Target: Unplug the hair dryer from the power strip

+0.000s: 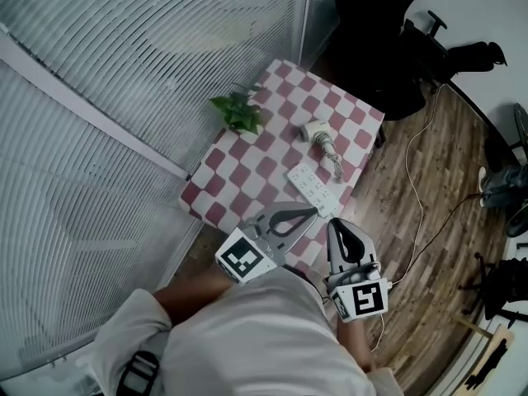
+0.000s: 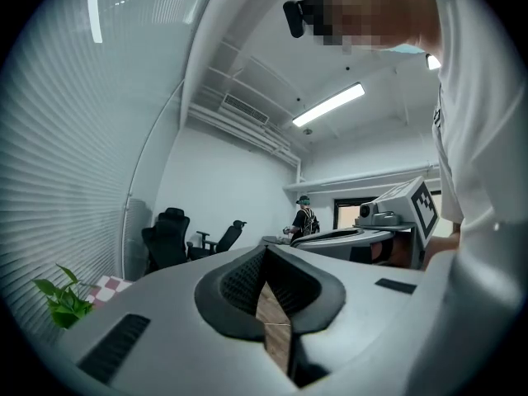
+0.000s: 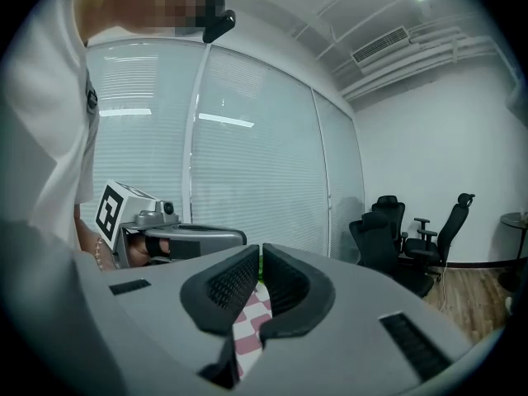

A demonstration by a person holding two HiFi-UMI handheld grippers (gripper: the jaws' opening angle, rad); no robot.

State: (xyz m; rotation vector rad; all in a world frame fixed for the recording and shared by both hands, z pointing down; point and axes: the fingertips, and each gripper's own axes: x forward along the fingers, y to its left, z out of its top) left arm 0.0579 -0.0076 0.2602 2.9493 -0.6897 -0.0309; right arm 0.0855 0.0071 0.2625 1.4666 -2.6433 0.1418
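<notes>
In the head view a white hair dryer (image 1: 316, 130) lies on the pink-and-white checkered table (image 1: 247, 172), its cord (image 1: 335, 165) trailing toward a white power strip (image 1: 312, 188) near the table's front edge. Whether the plug sits in the strip I cannot tell. My left gripper (image 1: 312, 212) hovers just short of the strip, jaws together and empty (image 2: 266, 254). My right gripper (image 1: 332, 223) is beside it, off the table's corner, held level, its jaws nearly touching with nothing between them (image 3: 259, 254). Each gripper view shows the other gripper alongside.
A small green plant (image 1: 239, 112) stands at the table's far left corner, against a wall of blinds. Black office chairs (image 1: 388, 40) are beyond the table. A white cable (image 1: 417, 196) snakes over the wood floor at right. A person (image 2: 305, 219) stands far off.
</notes>
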